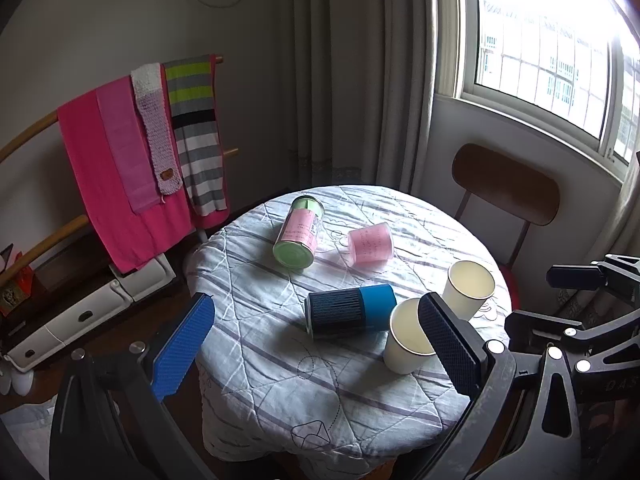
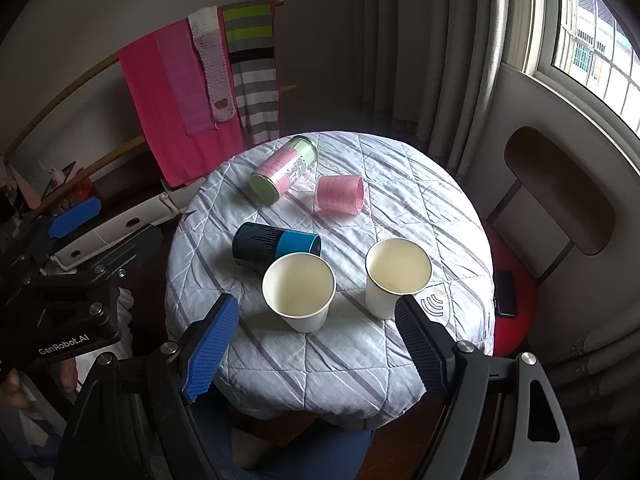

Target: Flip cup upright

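Observation:
Three cups lie on their sides on the round cloth-covered table [image 1: 280,380]: a blue and dark cup [image 1: 350,310] [image 2: 276,245], a pink cup [image 1: 370,246] [image 2: 340,194], and a green tumbler with a pink label [image 1: 299,231] [image 2: 285,169]. Two white paper cups stand upright: one nearer [image 1: 408,338] [image 2: 299,290], one to its right [image 1: 469,289] [image 2: 396,276]. My left gripper [image 1: 316,344] is open and empty above the table's near edge. My right gripper [image 2: 316,348] is open and empty, apart from the paper cups.
A rack with pink and striped towels [image 1: 140,152] [image 2: 208,92] stands left of the table. A wooden-backed chair [image 1: 506,184] with a red seat [image 2: 516,280] stands at the right, under the window [image 1: 552,40]. Curtains hang behind.

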`<control>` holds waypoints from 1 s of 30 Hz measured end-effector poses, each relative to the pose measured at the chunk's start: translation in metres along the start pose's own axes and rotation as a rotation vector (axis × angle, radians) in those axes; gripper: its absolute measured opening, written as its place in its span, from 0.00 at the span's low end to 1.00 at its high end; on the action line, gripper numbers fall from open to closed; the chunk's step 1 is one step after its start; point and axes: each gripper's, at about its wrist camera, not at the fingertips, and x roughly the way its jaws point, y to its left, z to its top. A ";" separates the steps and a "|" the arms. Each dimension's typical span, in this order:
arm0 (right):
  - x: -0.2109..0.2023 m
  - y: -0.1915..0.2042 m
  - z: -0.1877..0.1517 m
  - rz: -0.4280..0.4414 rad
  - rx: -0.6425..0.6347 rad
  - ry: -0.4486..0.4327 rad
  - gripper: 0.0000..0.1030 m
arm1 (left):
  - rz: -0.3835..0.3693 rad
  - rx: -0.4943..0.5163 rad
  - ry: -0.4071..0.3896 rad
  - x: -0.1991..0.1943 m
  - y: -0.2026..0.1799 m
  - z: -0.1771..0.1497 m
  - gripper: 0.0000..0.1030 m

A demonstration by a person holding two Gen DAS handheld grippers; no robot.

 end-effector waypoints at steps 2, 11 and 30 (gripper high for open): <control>0.002 0.003 0.003 -0.007 -0.002 0.002 0.79 | -0.003 0.001 0.011 0.006 0.003 0.002 1.00; 0.011 0.003 0.012 -0.019 0.009 0.025 0.79 | -0.026 -0.008 0.037 0.025 0.009 0.008 1.00; 0.005 -0.011 0.007 -0.011 0.023 0.014 0.79 | -0.007 0.068 -0.048 0.014 -0.021 0.009 1.00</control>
